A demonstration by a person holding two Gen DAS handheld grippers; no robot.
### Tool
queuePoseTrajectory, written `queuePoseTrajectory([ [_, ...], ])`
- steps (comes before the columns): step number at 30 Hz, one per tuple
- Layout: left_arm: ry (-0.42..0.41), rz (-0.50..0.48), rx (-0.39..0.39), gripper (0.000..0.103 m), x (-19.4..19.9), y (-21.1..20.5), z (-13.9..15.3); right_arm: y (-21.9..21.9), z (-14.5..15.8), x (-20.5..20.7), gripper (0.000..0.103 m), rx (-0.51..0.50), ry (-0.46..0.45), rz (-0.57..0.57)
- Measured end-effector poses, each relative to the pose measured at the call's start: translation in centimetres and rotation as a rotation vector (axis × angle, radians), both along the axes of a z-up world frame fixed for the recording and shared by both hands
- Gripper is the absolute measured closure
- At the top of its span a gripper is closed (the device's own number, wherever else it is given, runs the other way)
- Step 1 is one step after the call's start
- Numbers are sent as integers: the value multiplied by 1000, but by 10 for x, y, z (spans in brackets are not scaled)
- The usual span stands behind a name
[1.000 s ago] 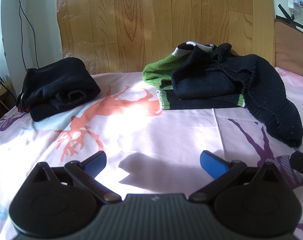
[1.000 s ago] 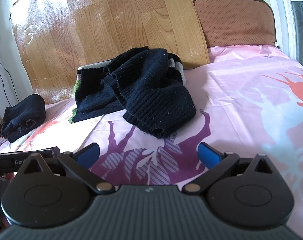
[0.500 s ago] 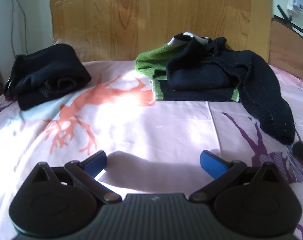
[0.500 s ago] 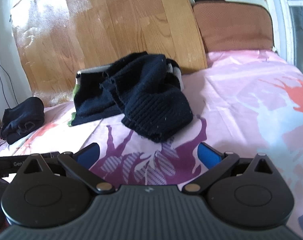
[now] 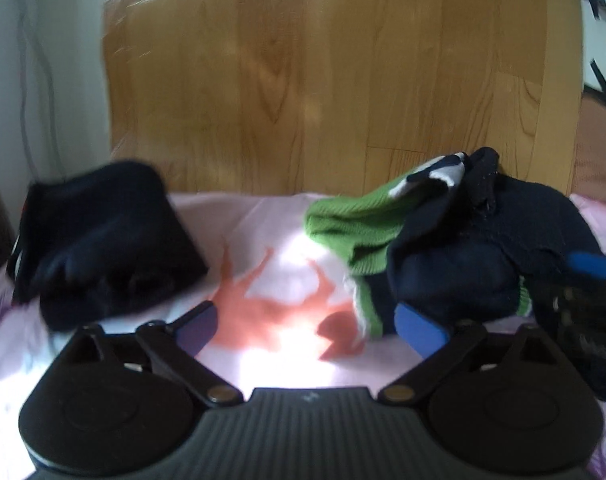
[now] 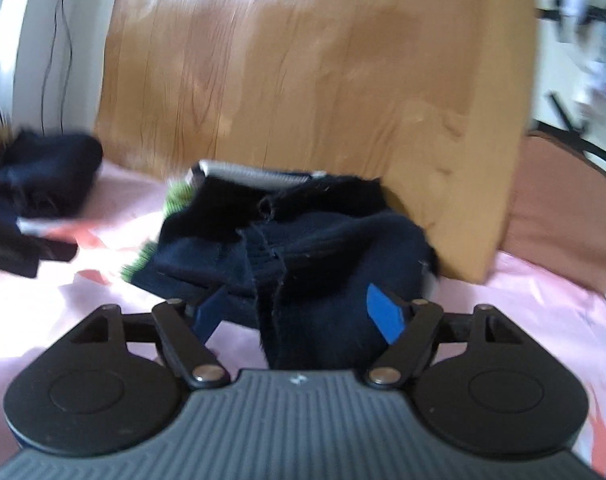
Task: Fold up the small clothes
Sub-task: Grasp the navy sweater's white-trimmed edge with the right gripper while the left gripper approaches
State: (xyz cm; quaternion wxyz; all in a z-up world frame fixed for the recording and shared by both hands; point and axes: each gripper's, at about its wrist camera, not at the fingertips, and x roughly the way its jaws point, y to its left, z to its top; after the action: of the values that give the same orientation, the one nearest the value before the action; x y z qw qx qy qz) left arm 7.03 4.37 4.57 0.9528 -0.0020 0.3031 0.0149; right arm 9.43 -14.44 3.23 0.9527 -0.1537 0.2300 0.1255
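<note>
Two grippers in close on the unfolded pile; right gripper has the dark sleeve hanging betw its blue pads, jaws partly apart and just been closing in on it; pads not visibly pressing the knit yet, blur makes contact hard to call; prob going for the loose end since it's the part sticking out nearest. Left gripper jaws wide apart w/ nothing betw them, just narrowed a touch; right pad is against the near left hem of the sweater, so looks set to take the other side for a two-hand spread.

Sweater sits far right on the pink bedsheet, against the wood headboard; crumpled, not flat; dark navy knit w/ green ribbed part on its left, white bit on top, green/white stripe at the hem; thick, floppy, sleeve draping toward the near side. Folded dark garment far left, well apart from the pile; prob the done stack. Frames blurry.
</note>
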Motion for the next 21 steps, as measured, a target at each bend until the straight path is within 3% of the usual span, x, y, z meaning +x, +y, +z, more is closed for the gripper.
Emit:
queuePoseTrajectory([
  [2,1,-31,23,20,14,-8,-1,-2,-5,20,90,-58,2,-14],
  [4,1,-56,34,28,24,-14,-3,-28,13,27,92,-24,-75,-65],
  [6,9,-74,19,35,32,-18,-6,-68,37,33,93,6,-172,-198],
  [8,19,-82,-15,40,39,-18,-11,-125,60,43,93,62,-242,-409],
  [10,26,-75,-50,40,42,-17,-18,-185,70,52,99,100,-245,-635],
  [12,26,-70,-76,39,41,-12,-24,-217,74,49,94,85,-234,-734],
  [14,28,-52,-87,37,40,-7,-27,-229,80,33,92,142,-198,-688],
  [16,32,-25,-114,37,41,1,-25,-211,86,18,76,204,-156,-540],
  [18,19,3,-143,36,37,10,-19,-177,86,11,44,232,-107,-362],
  [21,-19,50,-152,32,20,24,-13,-108,78,13,37,262,6,-60],
])
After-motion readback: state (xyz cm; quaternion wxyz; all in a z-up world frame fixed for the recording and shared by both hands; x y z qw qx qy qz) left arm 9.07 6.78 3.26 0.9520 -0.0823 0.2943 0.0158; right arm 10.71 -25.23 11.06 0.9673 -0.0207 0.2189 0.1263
